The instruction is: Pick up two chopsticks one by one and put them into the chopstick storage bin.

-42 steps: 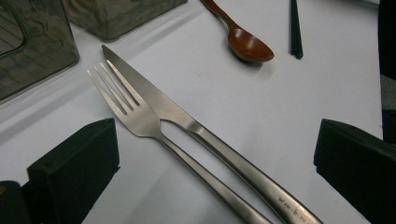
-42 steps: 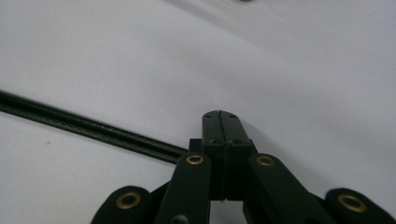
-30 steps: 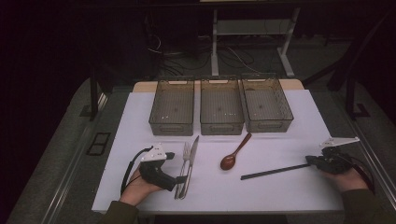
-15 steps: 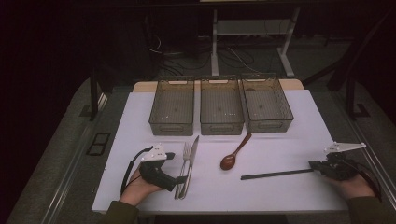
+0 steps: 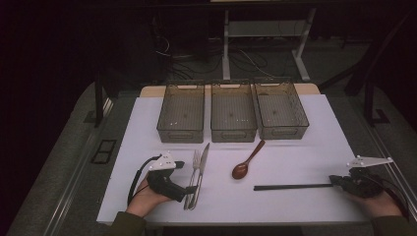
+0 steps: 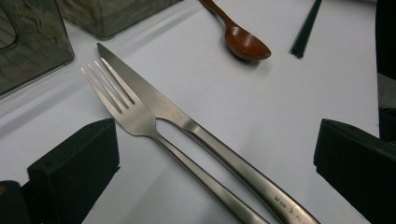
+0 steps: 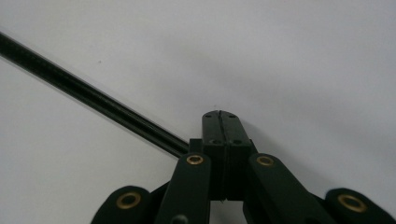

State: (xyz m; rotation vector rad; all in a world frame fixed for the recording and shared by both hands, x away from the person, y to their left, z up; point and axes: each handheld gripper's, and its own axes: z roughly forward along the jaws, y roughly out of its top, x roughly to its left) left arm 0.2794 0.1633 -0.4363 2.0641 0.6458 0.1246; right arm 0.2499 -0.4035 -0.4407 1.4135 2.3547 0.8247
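Sorting has, by my reading, barely begun: all three bins point(image 5: 233, 112) stand empty, while one fork point(image 5: 194, 167), one knife point(image 5: 201, 169), one spoon point(image 5: 247, 160) and the black chopsticks point(image 5: 290, 187) (seemingly a pair) lie on the table point(image 5: 314, 147). The left gripper point(image 5: 189, 189), jaws open, straddles the fork and knife handles; the right gripper point(image 5: 335, 182), jaws closed, rests at the chopsticks' end.

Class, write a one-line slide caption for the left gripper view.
Open left gripper straddling a steel fork and knife; wooden spoon beyond.
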